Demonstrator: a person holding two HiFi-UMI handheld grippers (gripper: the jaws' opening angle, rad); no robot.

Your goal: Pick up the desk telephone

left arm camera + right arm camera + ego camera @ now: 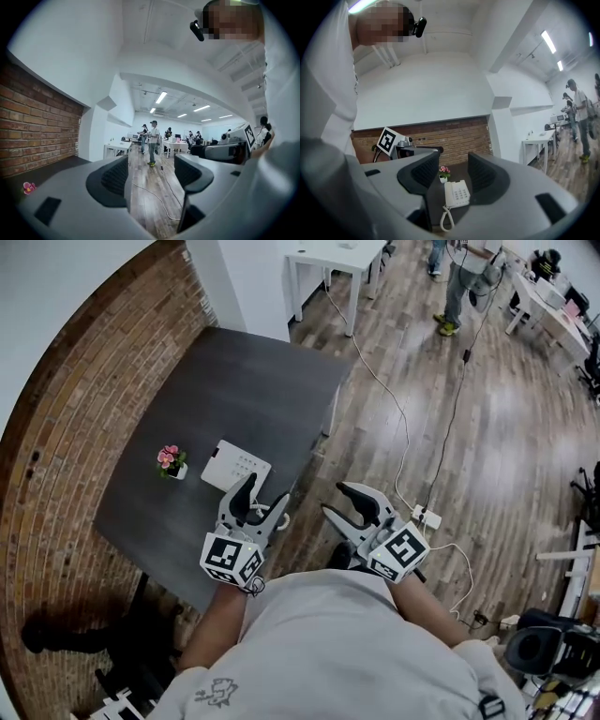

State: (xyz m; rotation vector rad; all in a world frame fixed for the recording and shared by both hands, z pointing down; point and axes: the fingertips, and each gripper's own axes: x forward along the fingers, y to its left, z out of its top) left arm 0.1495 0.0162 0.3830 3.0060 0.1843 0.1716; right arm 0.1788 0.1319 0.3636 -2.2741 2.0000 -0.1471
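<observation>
At lower centre of the head view, left gripper (266,491) and right gripper (335,500): smooth grey shells, ribbed dark pads, jaws wide apart on both, nothing between. Just above the left tips, partly overlapped by them, flat white desk telephone (236,465) with coiled cord, on matte dark table (253,381) beside pink potted flower (171,461). Right, white power strip (425,517) on plank floor (487,456). Far left, rough brick wall (75,427).

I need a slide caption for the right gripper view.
Open right claw frames the white desk telephone and pink potted flower on a dark table.

No readable text; desk telephone (236,467) keys too small to read.
</observation>
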